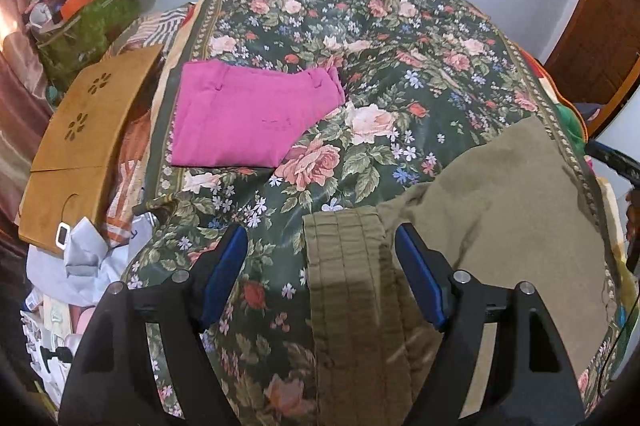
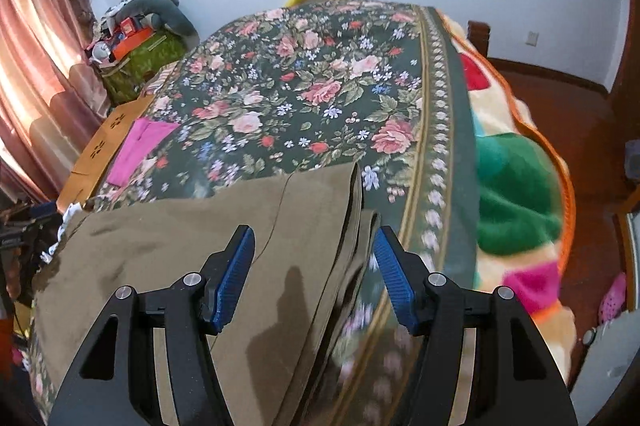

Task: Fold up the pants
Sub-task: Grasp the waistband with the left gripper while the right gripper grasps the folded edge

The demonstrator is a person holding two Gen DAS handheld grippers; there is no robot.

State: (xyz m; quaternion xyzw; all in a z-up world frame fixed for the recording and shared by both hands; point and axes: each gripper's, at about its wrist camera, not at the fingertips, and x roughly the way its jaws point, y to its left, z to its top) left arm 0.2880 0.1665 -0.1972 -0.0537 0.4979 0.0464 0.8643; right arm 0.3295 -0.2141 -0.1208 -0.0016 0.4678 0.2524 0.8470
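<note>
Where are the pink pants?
The folded pink pants lie on the floral bedspread, left of centre in the left wrist view, beside the wooden board and away from the olive pants.

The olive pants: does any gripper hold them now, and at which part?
Nothing is held. The left gripper stands open over the olive pants' waistband; the right gripper stands open over their leg end.

Olive pants [image 1: 500, 194], spread flat, elastic waistband at near edge

- Unfolded pants [image 1: 500, 194] lie on the bed [image 1: 400, 66], near edge.
- Folded pants [image 1: 248, 118] lie farther back, left.
- A board [image 1: 84, 138] lies left of the bed.
</note>
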